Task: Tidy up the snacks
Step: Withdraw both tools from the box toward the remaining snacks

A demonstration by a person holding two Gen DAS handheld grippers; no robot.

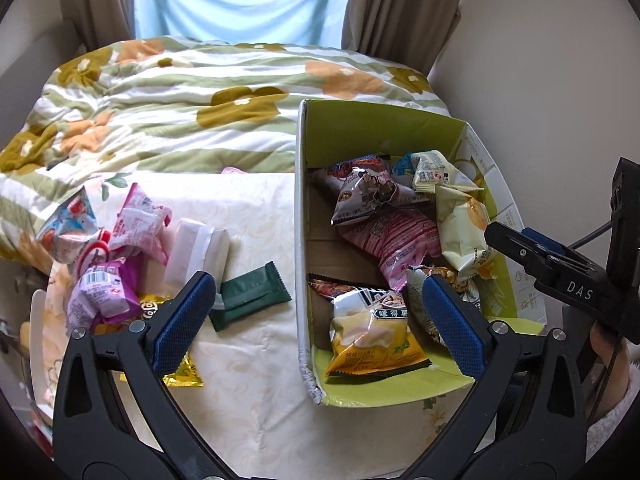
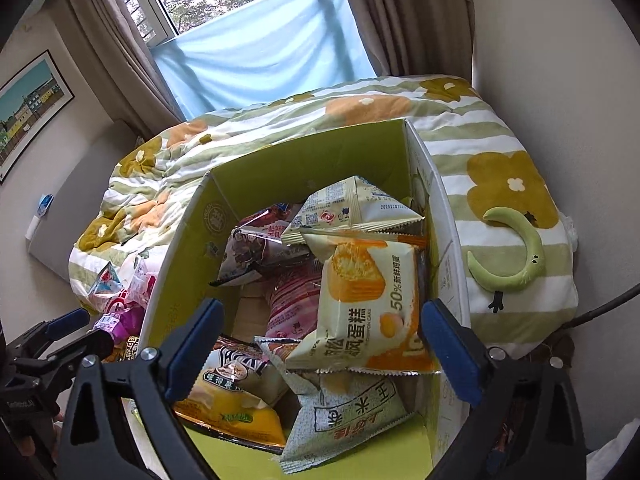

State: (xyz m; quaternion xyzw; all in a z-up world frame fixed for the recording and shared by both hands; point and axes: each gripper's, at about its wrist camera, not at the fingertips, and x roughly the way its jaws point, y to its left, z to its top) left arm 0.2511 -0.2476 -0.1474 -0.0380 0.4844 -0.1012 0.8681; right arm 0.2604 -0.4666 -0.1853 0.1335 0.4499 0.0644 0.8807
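Note:
A cardboard box (image 1: 380, 128) with a green inside stands on the cream cloth and holds several snack packets. My right gripper (image 2: 322, 306) hangs open over it. A pale yellow cake packet (image 2: 360, 300) lies loose between its fingers, on top of the pile. My left gripper (image 1: 318, 284) is open and holds nothing; it straddles the box's left wall. Left of the box lie a dark green bar (image 1: 252, 296), a white packet (image 1: 198, 250), pink packets (image 1: 140, 220), a purple packet (image 1: 100, 296) and a yellow packet (image 1: 182, 376). The right gripper (image 1: 508, 236) also shows at the box's right edge.
Behind the table is a bed with a floral quilt (image 1: 200, 100), and behind that a curtained window. A green plush toy (image 2: 516, 256) lies on the quilt right of the box (image 2: 280, 160). A wall stands close on the right. The left gripper (image 2: 86, 330) shows at lower left.

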